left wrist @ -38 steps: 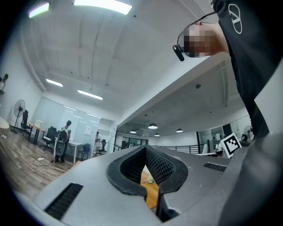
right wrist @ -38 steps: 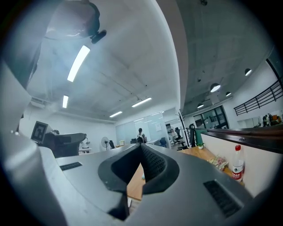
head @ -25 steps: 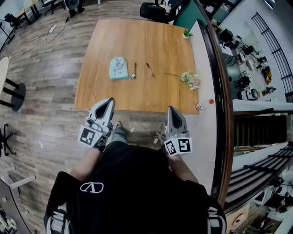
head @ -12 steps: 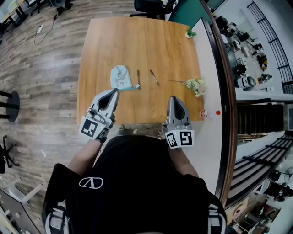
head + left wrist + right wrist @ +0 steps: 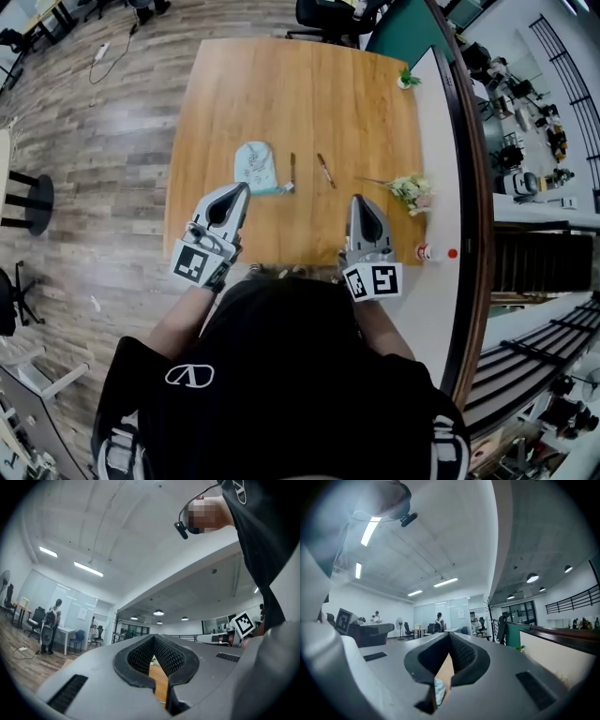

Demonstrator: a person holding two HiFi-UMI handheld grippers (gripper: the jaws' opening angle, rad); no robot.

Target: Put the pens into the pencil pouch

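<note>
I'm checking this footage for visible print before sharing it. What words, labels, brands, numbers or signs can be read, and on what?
No readable words or numbers anywhere.
Shirt: white oval emblem, no letters.
Left tongs and right tongs: black-and-white square markers, no text.
Pouch: faint print, too small to read.
Sheet on the glass wall: too blurred to read.

- Your table [image 5: 281, 94] is smooth, light wood.
- Your pencil pouch [image 5: 257, 167] looks like soft cloth.
- Your left gripper [image 5: 240, 189] and right gripper [image 5: 361, 200] look like dull grey plastic.
</note>
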